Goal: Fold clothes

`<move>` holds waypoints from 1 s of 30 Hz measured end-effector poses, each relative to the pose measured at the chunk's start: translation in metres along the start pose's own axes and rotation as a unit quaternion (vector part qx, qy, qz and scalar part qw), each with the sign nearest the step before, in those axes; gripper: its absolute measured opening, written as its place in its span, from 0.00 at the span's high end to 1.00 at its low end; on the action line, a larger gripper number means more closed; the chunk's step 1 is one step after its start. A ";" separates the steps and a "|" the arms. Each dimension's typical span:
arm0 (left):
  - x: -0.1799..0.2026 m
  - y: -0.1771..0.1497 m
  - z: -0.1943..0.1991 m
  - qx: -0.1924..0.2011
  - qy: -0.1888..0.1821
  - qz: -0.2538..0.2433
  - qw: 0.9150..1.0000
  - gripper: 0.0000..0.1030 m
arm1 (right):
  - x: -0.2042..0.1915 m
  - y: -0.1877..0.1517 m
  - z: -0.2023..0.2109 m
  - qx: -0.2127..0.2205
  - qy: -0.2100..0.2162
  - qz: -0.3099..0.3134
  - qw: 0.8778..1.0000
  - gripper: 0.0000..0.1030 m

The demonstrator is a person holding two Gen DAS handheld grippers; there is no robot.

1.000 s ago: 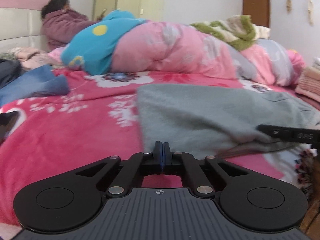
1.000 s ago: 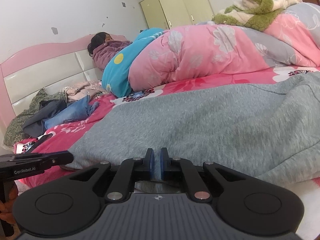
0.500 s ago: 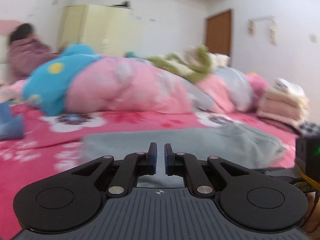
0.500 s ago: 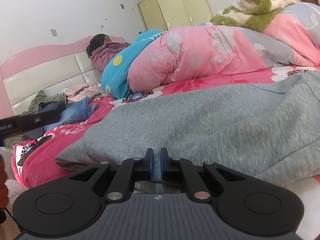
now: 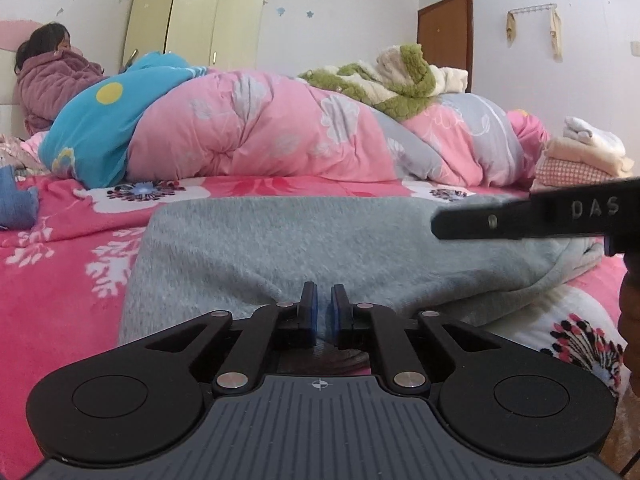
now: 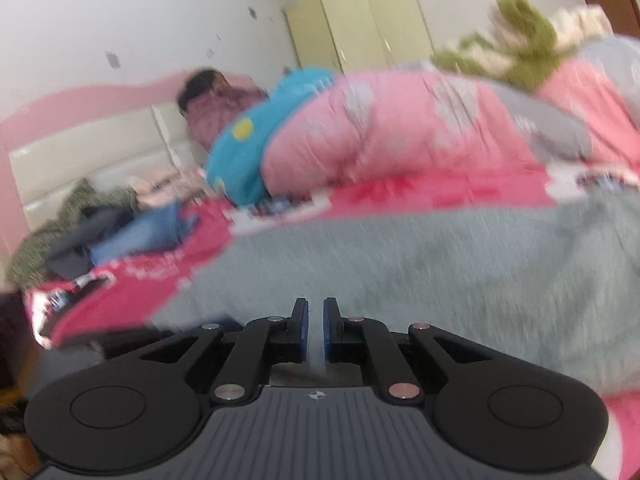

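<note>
Both tongs are nearly closed: left tongs point(image 5: 323, 304) and right tongs point(image 6: 312, 320) are each pinching the near edge of the grey garment point(image 5: 340, 240), which is lying spread across the pink bed point(image 5: 68, 280).

A bed in a pink floral sheet point(image 5: 72, 264) — a grey knit garment point(image 5: 320, 240) spread on it, a rolled pink quilt point(image 5: 260, 132) behind the garment.

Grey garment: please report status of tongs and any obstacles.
Left tongs and right tongs both shut on near edge. Grey garment spread on bed. Nothing in the way.
</note>
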State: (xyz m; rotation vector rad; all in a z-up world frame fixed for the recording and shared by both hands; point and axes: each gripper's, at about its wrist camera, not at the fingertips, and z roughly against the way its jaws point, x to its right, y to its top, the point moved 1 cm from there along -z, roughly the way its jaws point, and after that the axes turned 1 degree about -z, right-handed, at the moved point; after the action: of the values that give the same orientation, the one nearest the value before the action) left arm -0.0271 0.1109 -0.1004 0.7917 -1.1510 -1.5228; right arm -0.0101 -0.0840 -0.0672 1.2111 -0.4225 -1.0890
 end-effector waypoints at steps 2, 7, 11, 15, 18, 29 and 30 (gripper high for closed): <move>-0.001 0.001 0.000 -0.001 -0.001 0.002 1.000 0.91 | -0.005 -0.005 -0.008 -0.012 0.005 0.011 1.000 0.94; -0.008 0.001 0.007 0.001 0.014 0.011 1.000 0.91 | -0.002 -0.037 -0.025 -0.010 0.011 0.025 1.000 0.95; -0.024 0.000 0.015 0.002 0.049 0.037 0.998 0.88 | -0.002 -0.035 -0.025 -0.012 0.013 0.025 1.000 0.95; -0.046 0.001 0.015 -0.019 0.073 0.083 0.994 0.87 | -0.001 -0.035 -0.024 -0.010 0.017 0.021 1.000 0.95; -0.046 0.010 0.019 -0.025 0.078 0.088 0.993 0.87 | 0.001 -0.035 -0.022 -0.007 0.020 0.019 1.000 0.95; -0.056 0.036 -0.022 -0.049 0.088 0.090 0.991 0.88 | 0.002 -0.038 -0.022 0.001 0.024 0.018 1.000 0.95; -0.066 0.029 -0.027 -0.065 0.104 0.108 0.987 0.87 | 0.002 -0.038 -0.022 0.001 0.025 0.018 1.000 0.95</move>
State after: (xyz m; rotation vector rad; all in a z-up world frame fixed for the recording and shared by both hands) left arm 0.0239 0.1664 -0.0863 0.6957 -0.9412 -1.2874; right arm -0.0090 -0.0727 -0.1094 1.2249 -0.4056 -1.0269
